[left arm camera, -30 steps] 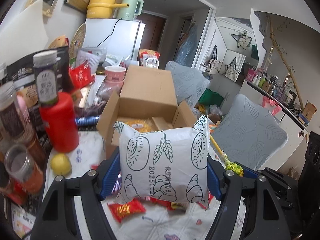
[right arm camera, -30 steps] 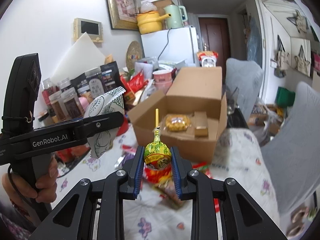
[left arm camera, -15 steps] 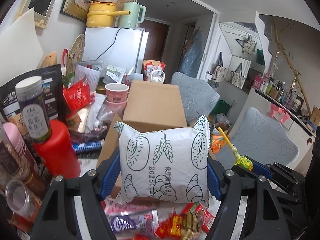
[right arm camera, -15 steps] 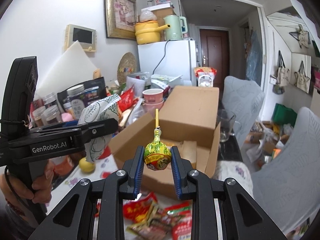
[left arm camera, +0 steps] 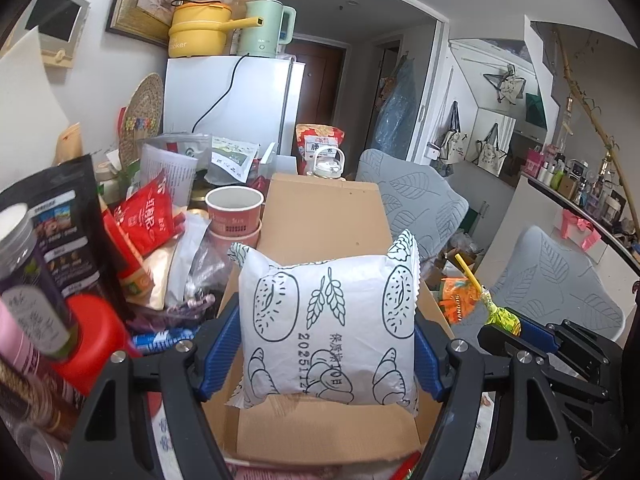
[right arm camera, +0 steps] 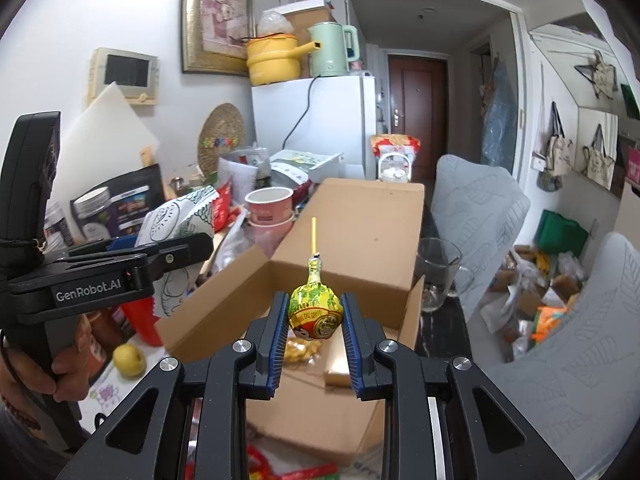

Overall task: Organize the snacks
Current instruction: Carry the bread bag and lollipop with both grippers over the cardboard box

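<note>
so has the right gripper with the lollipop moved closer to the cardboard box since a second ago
Yes. The right gripper has come forward to the cardboard box: the lollipop it holds was short of the box's front wall and now sits over its open interior.

- A white fridge [right arm camera: 316, 128] stands against the back wall, a yellow pot [right arm camera: 274, 60] and a pale green kettle [right arm camera: 332, 50] on top.
- A gold-framed picture [right arm camera: 218, 20] hangs on the white wall to its left.
- A dark brown door [right arm camera: 416, 92] closes the hallway.
- Two grey leaf-patterned chairs [right arm camera: 476, 208] stand at the right.
- Tote bags [left arm camera: 490, 150] hang on the right wall.
</note>
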`<state>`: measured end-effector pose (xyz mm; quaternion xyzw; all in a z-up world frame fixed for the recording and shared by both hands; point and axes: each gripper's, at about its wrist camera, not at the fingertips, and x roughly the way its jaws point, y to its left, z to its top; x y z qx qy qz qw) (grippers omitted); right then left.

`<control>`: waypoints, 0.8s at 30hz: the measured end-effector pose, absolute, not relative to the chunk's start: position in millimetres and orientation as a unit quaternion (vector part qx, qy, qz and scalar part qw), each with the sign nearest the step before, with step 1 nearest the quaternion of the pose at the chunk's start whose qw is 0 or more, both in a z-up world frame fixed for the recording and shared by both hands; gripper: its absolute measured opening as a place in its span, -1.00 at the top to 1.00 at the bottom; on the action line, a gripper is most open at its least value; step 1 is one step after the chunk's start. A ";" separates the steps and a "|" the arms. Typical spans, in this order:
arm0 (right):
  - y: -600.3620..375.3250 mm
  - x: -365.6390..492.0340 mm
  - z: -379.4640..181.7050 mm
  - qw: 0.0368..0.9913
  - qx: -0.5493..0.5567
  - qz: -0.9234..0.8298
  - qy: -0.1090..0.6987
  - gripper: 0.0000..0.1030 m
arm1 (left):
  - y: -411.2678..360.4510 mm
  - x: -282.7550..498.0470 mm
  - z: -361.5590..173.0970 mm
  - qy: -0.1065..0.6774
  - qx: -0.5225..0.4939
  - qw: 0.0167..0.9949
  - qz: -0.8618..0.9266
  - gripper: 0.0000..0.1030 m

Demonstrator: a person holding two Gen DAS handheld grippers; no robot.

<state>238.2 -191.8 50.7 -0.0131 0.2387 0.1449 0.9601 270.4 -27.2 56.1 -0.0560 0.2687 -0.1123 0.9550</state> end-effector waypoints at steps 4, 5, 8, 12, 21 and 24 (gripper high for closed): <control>-195.2 255.0 52.4 0.958 -0.006 0.144 0.247 0.50 | -28.1 288.4 56.4 0.275 -0.054 0.954 -0.108 -0.44; -195.4 260.7 53.1 0.957 -0.004 0.146 0.249 0.50 | -28.2 293.8 55.9 0.277 -0.053 0.954 -0.104 -0.44; -194.1 275.4 52.4 0.955 -0.006 0.143 0.259 0.50 | -30.7 309.0 52.0 0.285 -0.041 0.953 -0.093 -0.44; -191.2 293.5 45.2 0.945 -0.007 0.159 0.285 0.50 | -34.5 326.3 40.5 0.306 -0.034 0.947 -0.090 -0.44; -180.7 326.4 13.6 0.927 -0.031 0.156 0.338 0.50 | -44.7 356.1 -0.4 0.361 -0.011 0.929 -0.077 -0.44; -181.6 336.2 1.1 0.914 -0.014 0.171 0.367 0.50 | -47.4 363.7 -11.8 0.381 -0.010 0.921 -0.080 -0.44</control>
